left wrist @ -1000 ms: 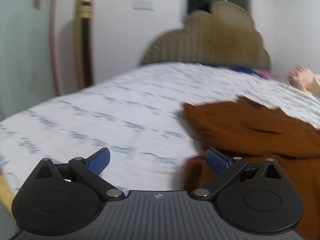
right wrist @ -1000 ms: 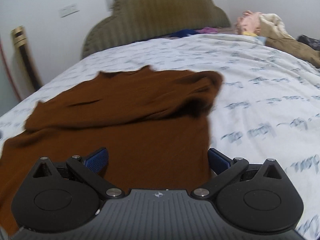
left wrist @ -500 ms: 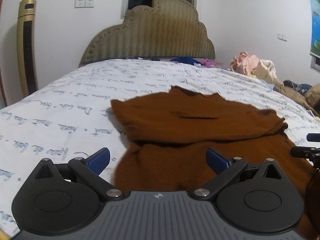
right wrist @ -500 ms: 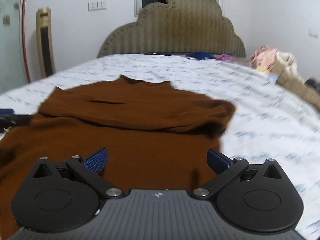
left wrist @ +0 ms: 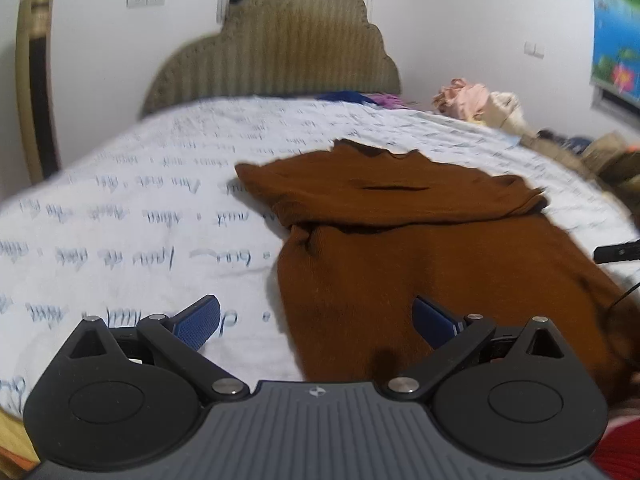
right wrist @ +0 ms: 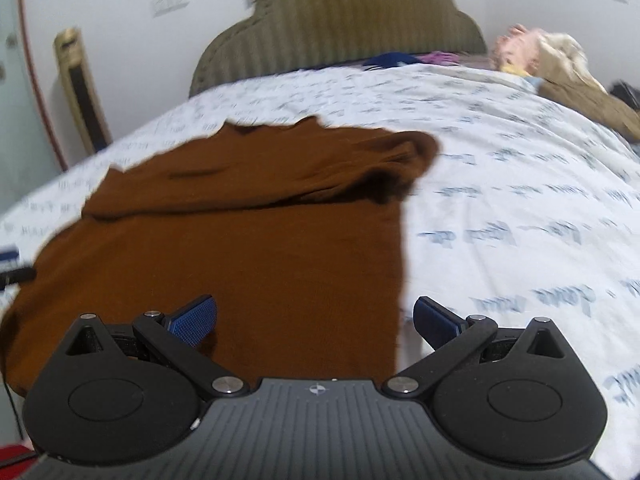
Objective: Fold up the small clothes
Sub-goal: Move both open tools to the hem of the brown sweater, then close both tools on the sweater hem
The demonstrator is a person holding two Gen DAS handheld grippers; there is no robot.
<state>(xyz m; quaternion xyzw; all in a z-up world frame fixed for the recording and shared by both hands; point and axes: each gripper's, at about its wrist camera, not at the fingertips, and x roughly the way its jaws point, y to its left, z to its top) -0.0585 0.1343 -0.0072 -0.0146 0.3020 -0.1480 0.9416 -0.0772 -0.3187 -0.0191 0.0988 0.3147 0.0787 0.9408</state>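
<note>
Two low wrist views toward the headboard (left wrist: pixel 272 44), sharing the brown garment (right wrist: pixel 240 240).

The left gripper (left wrist: pixel 316 320) and the right gripper (right wrist: pixel 316 320) looked alike: each had a dark grey ribbed body with a small round emblem at its front edge, flanked by two matte black rounded housings, each with a shallow oval recess. Black link arms pinned with silver screws carried blue textured fingertips (left wrist: pixel 199 319). A thin black cable (left wrist: pixel 616 304) ran at the right edge of the left wrist view.
</note>
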